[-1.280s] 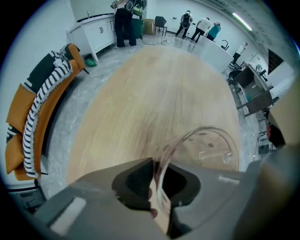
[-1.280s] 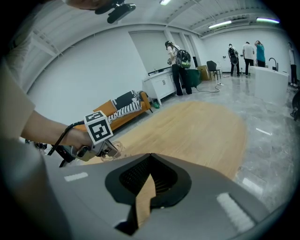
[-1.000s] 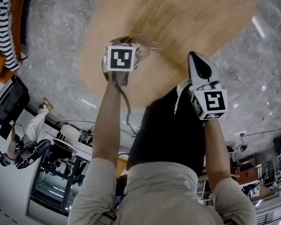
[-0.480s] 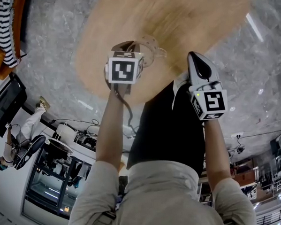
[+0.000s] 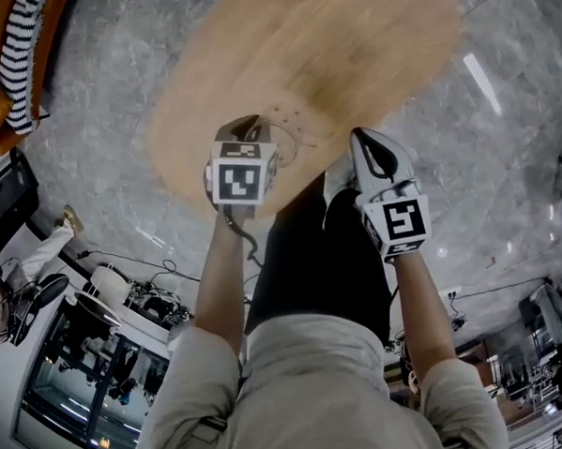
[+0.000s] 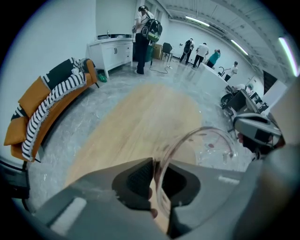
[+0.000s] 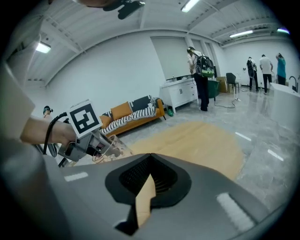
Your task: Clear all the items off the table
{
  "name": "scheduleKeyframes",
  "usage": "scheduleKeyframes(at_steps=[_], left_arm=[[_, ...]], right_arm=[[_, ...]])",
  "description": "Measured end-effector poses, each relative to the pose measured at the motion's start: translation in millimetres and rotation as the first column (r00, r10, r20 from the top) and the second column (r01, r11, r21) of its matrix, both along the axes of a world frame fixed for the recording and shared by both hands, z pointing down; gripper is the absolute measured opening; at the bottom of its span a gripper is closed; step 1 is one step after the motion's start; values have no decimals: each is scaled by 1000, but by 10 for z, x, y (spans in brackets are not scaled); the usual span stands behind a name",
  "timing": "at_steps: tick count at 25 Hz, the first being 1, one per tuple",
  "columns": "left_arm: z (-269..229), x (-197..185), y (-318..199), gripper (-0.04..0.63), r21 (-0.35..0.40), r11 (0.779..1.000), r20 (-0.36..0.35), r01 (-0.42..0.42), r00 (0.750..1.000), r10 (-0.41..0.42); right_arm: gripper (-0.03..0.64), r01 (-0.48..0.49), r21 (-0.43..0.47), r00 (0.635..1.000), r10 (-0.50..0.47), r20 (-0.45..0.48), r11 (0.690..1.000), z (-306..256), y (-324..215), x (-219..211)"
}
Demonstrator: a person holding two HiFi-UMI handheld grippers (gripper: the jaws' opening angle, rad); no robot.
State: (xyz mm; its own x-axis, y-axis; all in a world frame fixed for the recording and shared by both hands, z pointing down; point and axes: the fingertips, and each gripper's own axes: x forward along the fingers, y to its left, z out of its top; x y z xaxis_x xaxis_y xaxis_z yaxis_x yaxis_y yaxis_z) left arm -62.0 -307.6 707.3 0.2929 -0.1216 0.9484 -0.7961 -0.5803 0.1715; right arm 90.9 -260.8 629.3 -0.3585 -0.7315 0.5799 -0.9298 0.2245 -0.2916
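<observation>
Nearest me, my left gripper (image 6: 154,164) has its jaws clenched on just the thin rim of the clear glass cup (image 6: 213,145), which hangs in the air over the near edge of the bench (image 5: 337,47). Just to its right, my right gripper (image 7: 149,157) has its jaws pressed together on nothing. That one-sided pinch on slick glass worries me: a tilt or jerk of my wrist could let the cup pivot or slide free, and on the hard grey floor (image 5: 97,116) beyond it would likely shatter.
</observation>
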Motion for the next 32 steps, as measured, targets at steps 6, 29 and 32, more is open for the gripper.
scheduleKeyframes(at_steps=[6,29,32], left_arm=[[-615,223,127,43,62,998,-45,28,999,-25],[-2534,673,1213,43,346,938,-173,7,983,56],[-2669,701,1450,43,362,932,-162,-24,983,88]], right_arm=[[6,38,56,999,-37,-12,998,-556,11,9],[6,40,377,995,-1,-102,925,-2617,857,262],[6,52,404,994,-6,-113,913,-2816,1070,294]])
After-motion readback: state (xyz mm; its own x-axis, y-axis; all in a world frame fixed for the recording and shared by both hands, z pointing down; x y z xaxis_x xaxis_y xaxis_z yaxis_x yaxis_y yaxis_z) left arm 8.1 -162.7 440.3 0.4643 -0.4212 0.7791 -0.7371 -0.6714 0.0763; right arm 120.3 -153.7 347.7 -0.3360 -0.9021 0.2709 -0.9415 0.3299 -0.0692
